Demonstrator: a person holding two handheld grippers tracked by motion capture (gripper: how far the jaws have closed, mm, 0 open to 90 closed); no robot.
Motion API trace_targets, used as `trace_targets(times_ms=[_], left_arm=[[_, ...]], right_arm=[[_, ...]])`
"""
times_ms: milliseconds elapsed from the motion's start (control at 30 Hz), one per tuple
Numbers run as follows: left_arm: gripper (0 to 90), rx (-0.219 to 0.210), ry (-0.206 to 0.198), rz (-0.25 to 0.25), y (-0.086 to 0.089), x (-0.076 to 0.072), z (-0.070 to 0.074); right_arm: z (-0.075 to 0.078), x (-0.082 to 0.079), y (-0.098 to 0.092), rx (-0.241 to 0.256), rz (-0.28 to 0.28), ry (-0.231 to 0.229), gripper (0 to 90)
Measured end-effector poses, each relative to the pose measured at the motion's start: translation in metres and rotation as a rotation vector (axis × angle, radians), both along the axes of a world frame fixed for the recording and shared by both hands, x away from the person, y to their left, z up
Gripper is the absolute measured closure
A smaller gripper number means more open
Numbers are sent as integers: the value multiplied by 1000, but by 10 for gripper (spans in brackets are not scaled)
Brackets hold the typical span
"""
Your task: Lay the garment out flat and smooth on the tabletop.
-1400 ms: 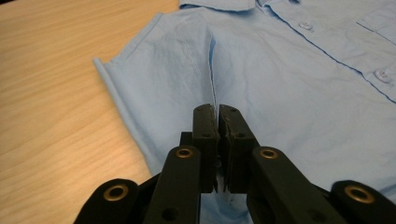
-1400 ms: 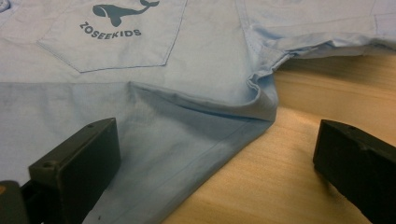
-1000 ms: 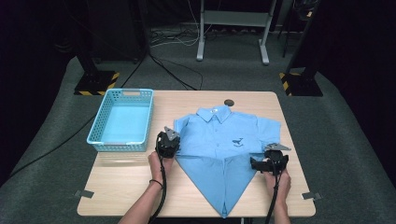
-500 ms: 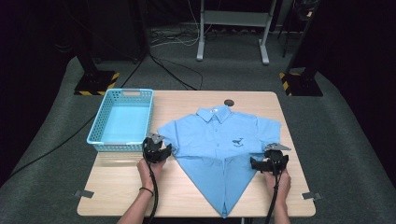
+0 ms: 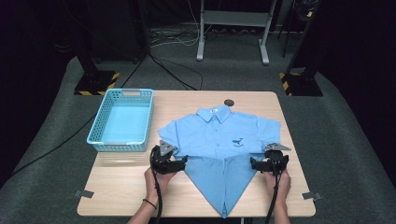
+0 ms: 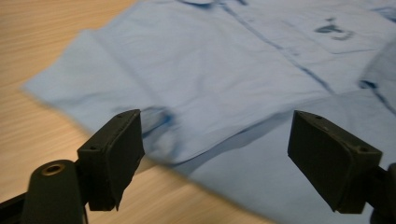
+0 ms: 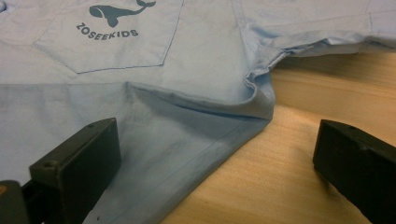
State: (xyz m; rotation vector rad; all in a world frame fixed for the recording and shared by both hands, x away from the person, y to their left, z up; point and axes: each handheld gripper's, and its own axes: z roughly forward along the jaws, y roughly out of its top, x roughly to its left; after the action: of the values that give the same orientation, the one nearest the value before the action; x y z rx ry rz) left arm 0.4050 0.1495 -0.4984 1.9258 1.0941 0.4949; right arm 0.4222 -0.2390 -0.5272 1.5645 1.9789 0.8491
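- We saw a light blue shirt [image 5: 219, 140] flat on the wooden table [image 5: 116, 196], collar at the far side, lower half folded into a point aimed at the near edge.
- Shirt sat at table centre, right of the blue basket [image 5: 122, 119], which stood at the far left, apart from the cloth.
- Small dark round thing [image 5: 228, 102] lay on the table just beyond the collar; we could not tell what it was.
- Left gripper [image 5: 180, 162] sat at the shirt's left edge, just below the left sleeve; the person's left hand [image 5: 156, 179] held it from the near side.
- In the left gripper view its jaws stood wide apart, nothing between them but air, the sleeve fold and shirt [image 6: 224, 93] lying ahead of them; bare table [image 6: 42, 60] to the left.
- Right gripper [image 5: 256, 163] sat at the shirt's right edge, below the right sleeve, held by the right hand [image 5: 281, 181].
- In the right gripper view its jaws also stood wide apart, gripping nothing; one jaw was over the cloth [image 7: 163, 93], the other over bare wood [image 7: 289, 163].
- That view showed the chest pocket with a whale print and the word ZOSEEKIDS [image 7: 107, 32], and the folded side seam bunched near the armpit.
- Whether either gripper touched the cloth, we could not tell.
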Motion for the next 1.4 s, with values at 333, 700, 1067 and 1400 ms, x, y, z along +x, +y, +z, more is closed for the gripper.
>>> trace_targets(times_ms=[333,700,1067,1400], left_arm=[[58,45,116,-174,-54,38,-24],[52,16,145,9,-8,53,-26],[17,4,137,113,24,46,-29],[1,-19,68,21,8,16,-14]], right_arm=[[0,0,0,-1,0,0,4],[0,0,0,0,2,1,3],[0,0,0,0,-4,2,2],[1,-2,1,0,26,3,0]])
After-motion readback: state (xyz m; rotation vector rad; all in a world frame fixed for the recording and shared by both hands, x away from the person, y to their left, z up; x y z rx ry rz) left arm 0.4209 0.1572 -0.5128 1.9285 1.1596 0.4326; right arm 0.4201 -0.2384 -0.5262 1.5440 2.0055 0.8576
